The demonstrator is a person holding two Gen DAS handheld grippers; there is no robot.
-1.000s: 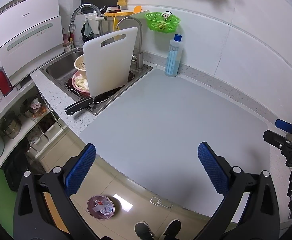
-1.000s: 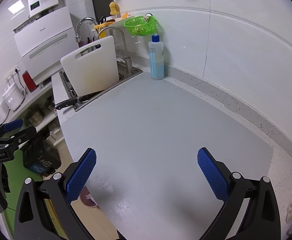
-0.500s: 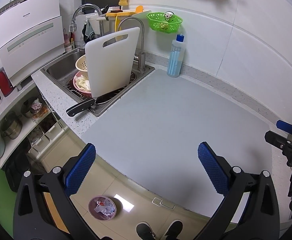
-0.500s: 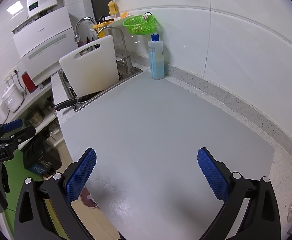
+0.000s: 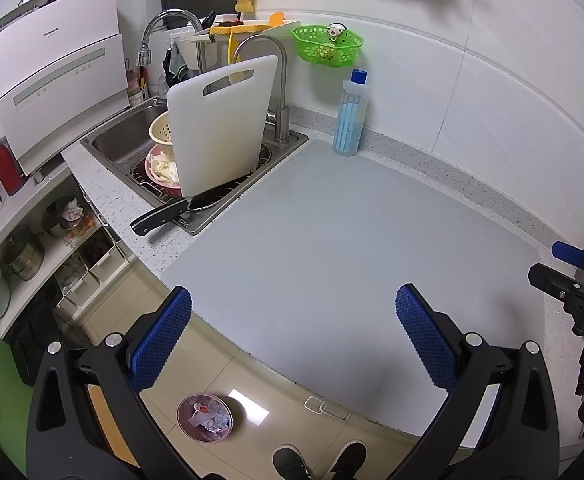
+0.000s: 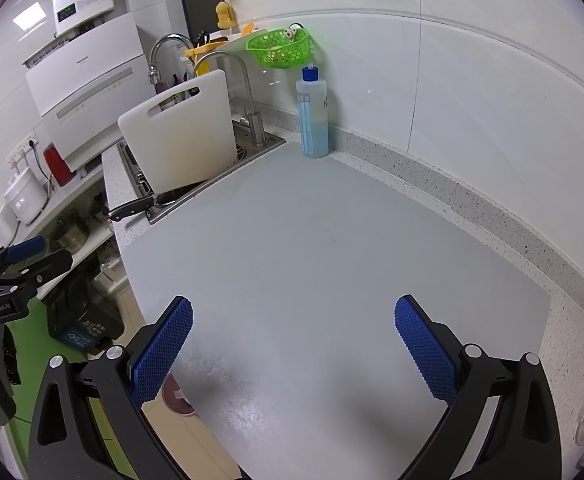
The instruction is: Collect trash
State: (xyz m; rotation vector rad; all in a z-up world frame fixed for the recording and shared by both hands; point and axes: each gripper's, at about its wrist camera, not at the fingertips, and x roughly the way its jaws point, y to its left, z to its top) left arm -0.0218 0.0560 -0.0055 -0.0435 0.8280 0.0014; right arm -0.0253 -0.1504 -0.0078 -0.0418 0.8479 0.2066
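A round pink bin (image 5: 204,418) with crumpled trash in it stands on the tiled floor below the counter's front edge; a sliver of the bin (image 6: 176,398) shows past the counter in the right wrist view. My left gripper (image 5: 292,340) hovers open over the front edge of the grey mat (image 5: 351,248), nothing between its blue pads. My right gripper (image 6: 293,344) is open too, above the grey mat (image 6: 331,248), and holds nothing. Each gripper shows at the edge of the other's view. No loose trash shows on the mat.
A white cutting board (image 5: 222,128) leans in the steel sink (image 5: 124,136), with a black-handled knife (image 5: 160,218) at the sink's rim. A blue-capped bottle (image 5: 349,114) and a green basket (image 5: 327,45) are at the wall. Shelves with pots (image 5: 22,254) are left. Shoes (image 5: 319,460) stand below.
Both views have shifted slightly, the left gripper drifting a little toward the right. Both grippers stay open and hold nothing.
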